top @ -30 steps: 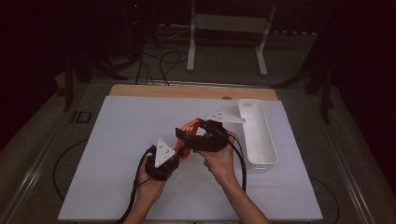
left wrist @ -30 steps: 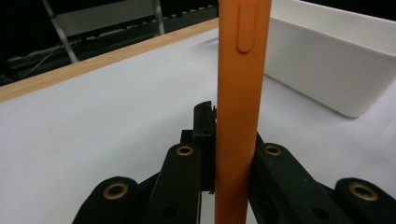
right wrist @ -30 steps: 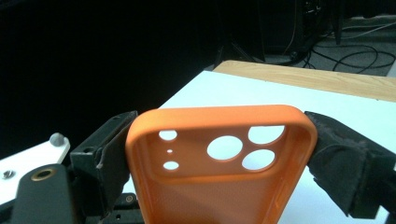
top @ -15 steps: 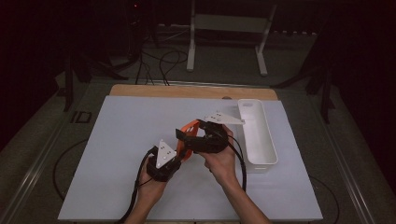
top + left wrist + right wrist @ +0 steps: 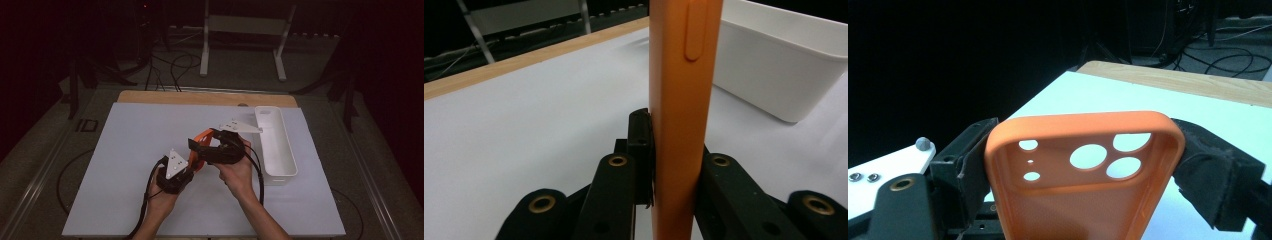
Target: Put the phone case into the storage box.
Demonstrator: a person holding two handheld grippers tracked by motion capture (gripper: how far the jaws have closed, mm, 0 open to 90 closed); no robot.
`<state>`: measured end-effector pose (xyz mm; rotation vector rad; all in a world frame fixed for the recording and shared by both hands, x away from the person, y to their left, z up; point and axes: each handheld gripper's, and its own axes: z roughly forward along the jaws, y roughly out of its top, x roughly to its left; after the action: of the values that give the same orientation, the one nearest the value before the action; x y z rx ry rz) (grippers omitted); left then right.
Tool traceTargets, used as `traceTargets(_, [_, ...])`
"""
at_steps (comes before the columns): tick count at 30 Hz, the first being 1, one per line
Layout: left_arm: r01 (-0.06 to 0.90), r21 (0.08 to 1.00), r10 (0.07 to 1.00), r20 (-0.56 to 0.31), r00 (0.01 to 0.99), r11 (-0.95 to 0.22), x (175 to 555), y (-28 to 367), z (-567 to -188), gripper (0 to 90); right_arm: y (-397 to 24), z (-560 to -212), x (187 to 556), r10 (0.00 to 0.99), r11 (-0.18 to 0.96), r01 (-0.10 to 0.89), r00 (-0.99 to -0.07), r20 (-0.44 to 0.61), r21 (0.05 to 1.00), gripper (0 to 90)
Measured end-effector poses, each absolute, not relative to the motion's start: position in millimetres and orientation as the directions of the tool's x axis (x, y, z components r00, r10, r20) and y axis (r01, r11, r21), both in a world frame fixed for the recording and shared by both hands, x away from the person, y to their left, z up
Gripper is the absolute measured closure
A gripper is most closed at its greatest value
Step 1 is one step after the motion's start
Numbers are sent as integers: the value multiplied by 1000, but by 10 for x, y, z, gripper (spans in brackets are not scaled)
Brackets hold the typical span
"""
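The orange phone case point(image 5: 201, 145) is held above the bench point(image 5: 125, 150) — pinched across its width by the right gripper point(image 5: 1083, 165) and on its edge by the left gripper point(image 5: 669, 170) — so an uneven pull risks it being twisted loose.

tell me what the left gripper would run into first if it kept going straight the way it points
Likely the white bin. The left gripper, shut on the orange phone case, looks along its jaws across bare white mat toward the bin's near wall; depth is unclear, so it could pass beside the bin.
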<state>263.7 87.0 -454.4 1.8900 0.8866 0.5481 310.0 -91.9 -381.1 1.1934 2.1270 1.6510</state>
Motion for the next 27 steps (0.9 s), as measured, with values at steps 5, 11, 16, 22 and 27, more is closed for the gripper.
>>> traceTargets(5, [352,892,771,-6,637,-284,2648,870,-4546,803,-934,-3807,3103,689,52,467,-657,307,883,164])
traceTargets(11, [356,892,770,-15,638,-278,2659,881,-4538,765,-955,-3789,3102,686,49,461,-660,305,886,165])
traceTargets(16, [355,897,780,-17,626,-265,2656,901,-4518,563,-972,-3779,3105,684,38,459,-660,312,888,165])
traceTargets(22, [362,900,793,-31,608,-242,2668,945,-4496,365,-971,-3769,3104,687,40,456,-659,307,889,166])
traceTargets(27, [362,904,800,-40,599,-226,2652,984,-4472,174,-968,-3765,3108,689,38,454,-657,306,890,166])
